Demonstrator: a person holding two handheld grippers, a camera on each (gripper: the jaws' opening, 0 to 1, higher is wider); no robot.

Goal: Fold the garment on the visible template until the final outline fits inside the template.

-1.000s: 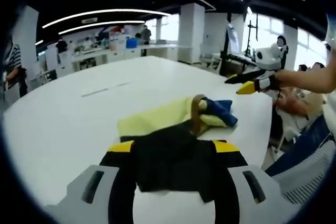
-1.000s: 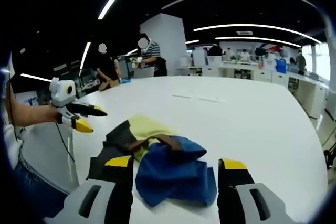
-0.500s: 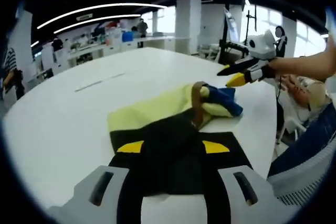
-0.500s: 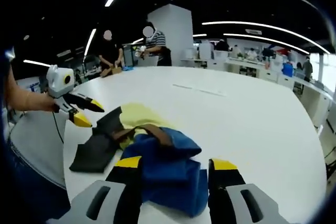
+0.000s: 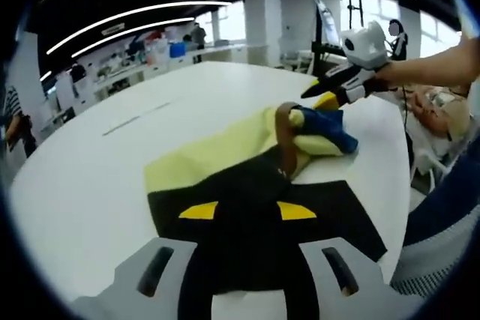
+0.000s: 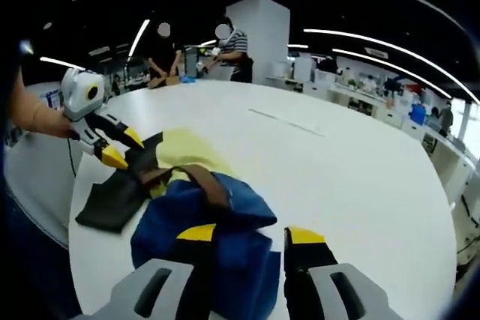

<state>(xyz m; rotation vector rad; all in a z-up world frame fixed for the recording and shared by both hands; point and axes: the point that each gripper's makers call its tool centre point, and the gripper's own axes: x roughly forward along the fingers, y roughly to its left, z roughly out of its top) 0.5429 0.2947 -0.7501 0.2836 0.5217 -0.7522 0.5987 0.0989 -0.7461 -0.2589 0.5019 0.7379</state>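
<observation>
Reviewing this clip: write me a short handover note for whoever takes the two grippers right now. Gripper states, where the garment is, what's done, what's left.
Left gripper: open, jaws low over the black section of the garment, not closed on it.
Right gripper: open, jaws astride the bunched blue section; no grasp visible.
Garment: lying crumpled on the white table, black part at one end, pale yellow part in the middle, blue part at the other, a brown strap across the bunch.
Done: no clean fold visible yet. I cannot make out a template outline.
Left: grasp both ends, spread the garment flat, then fold it to fit the template.
</observation>
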